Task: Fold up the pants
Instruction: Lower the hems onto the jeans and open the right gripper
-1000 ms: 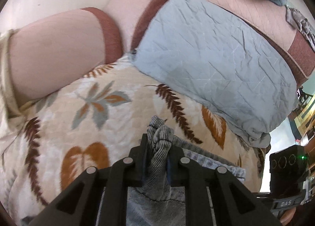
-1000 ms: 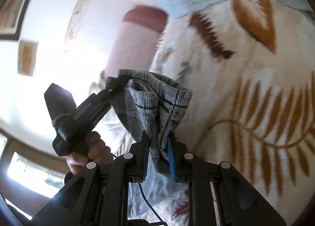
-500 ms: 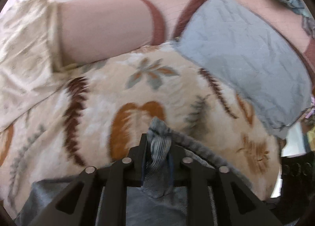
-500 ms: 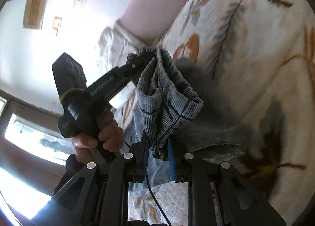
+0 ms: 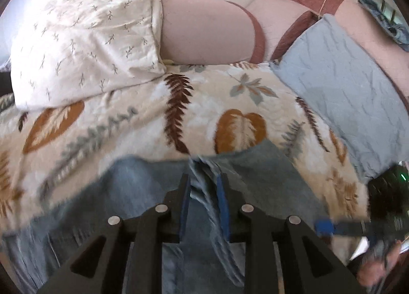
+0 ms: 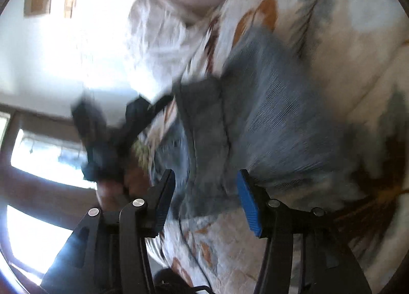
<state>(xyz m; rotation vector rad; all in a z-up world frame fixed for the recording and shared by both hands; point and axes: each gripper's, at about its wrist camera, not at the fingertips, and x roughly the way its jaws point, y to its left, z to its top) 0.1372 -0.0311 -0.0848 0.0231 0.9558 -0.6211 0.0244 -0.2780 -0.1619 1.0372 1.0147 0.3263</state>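
Both tongs' views blur; pants (image 5: 143, 191) edges smear over blanket (image 5: 153, 120).

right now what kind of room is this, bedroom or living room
Probably a living room at home, though a bedroom is possible. A pink sofa with a rolled arm carries a leaf-print blanket, a white pillow and a blue cushion. The pants lie on the blanket.

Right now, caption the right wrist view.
Open right hand-held gripper above blue pants lying on leaf-print blanket.
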